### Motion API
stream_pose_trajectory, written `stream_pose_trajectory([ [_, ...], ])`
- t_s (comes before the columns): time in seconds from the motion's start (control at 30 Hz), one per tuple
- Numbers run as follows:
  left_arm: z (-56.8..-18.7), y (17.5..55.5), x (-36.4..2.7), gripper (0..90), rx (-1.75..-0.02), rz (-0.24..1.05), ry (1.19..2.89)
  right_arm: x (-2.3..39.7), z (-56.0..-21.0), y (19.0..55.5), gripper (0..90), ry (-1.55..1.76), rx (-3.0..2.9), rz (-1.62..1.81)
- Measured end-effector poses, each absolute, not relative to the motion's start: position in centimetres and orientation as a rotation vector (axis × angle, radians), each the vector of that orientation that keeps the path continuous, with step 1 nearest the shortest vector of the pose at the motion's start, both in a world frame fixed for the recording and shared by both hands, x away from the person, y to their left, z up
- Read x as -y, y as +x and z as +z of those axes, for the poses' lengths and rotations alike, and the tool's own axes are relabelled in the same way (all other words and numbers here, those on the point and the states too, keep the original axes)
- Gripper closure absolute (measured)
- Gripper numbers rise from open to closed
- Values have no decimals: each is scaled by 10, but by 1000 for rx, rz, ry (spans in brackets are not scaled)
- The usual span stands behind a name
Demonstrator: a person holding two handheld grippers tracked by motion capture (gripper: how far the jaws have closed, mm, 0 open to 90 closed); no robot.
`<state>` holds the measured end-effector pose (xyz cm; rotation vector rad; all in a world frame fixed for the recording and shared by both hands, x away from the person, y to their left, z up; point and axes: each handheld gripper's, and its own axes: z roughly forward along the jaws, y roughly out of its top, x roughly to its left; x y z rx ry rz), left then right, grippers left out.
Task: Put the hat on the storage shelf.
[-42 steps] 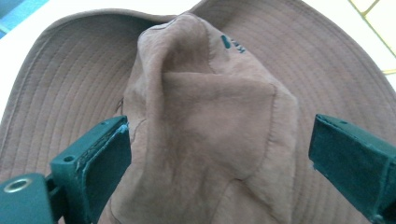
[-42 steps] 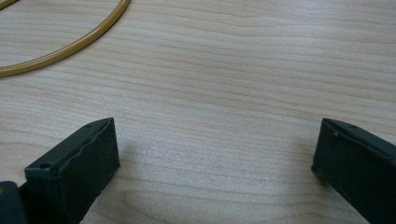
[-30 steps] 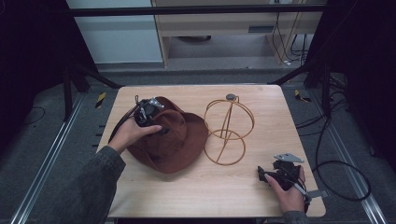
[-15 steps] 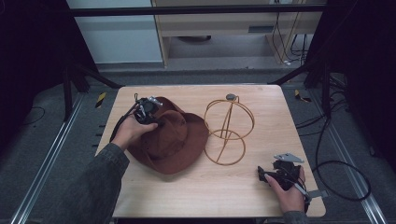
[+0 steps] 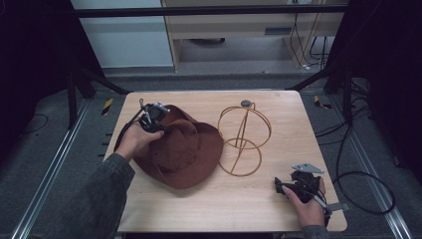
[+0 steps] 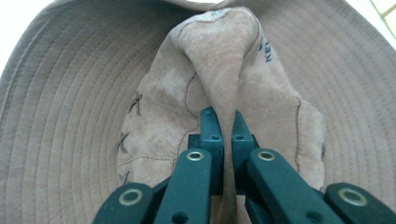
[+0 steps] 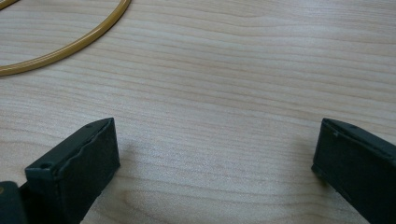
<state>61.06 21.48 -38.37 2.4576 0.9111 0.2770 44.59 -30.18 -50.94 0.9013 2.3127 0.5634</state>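
Note:
A brown wide-brimmed hat (image 5: 186,149) lies on the left half of the wooden table (image 5: 278,104). My left gripper (image 5: 152,118) sits at the hat's far left side, shut on a pinched fold of its crown (image 6: 227,93); the ribbed brim (image 6: 70,107) spreads around it. A gold wire hat stand (image 5: 244,137) rises just right of the hat. My right gripper (image 5: 281,186) rests low at the front right of the table, open, with bare wood between its fingers (image 7: 77,168). An arc of the stand's base ring (image 7: 70,46) curves past the upper left of the right gripper view.
Black cables (image 5: 358,174) trail off the table's right side onto the dark floor. Metal frame legs (image 5: 79,79) stand behind the table, and a light cabinet (image 5: 234,25) sits at the back.
The left hand and its gripper have shifted slightly left and up along the hat's crown, lifting the fold. The right gripper has stayed put.

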Motion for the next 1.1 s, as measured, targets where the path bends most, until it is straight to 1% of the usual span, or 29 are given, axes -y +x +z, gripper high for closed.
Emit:
stream_pose_trajectory([
  [0.03, -384, 611, -215, 885, -911, 277, 2458, 302, -509, 446, 4, 901, -2313, 563],
  [0.07, -375, 608, -216, 885, -884, 309, 2470, 302, -509, 447, 4, 900, -2313, 562],
  [0.17, -371, 603, -217, 885, -869, 304, 2470, 302, -509, 447, 5, 900, -2313, 565],
  [0.5, -346, 581, -226, 885, -828, 365, 2463, 302, -509, 447, 4, 899, -2314, 564],
  [0.57, -340, 574, -230, 885, -823, 388, 2456, 302, -509, 447, 4, 899, -2314, 564],
  [0.93, -310, 549, -253, 885, -795, 426, 2385, 302, -509, 448, 4, 897, -2311, 561],
  [1.1, -303, 539, -260, 886, -777, 432, 2375, 302, -509, 447, 4, 904, -2310, 558],
])
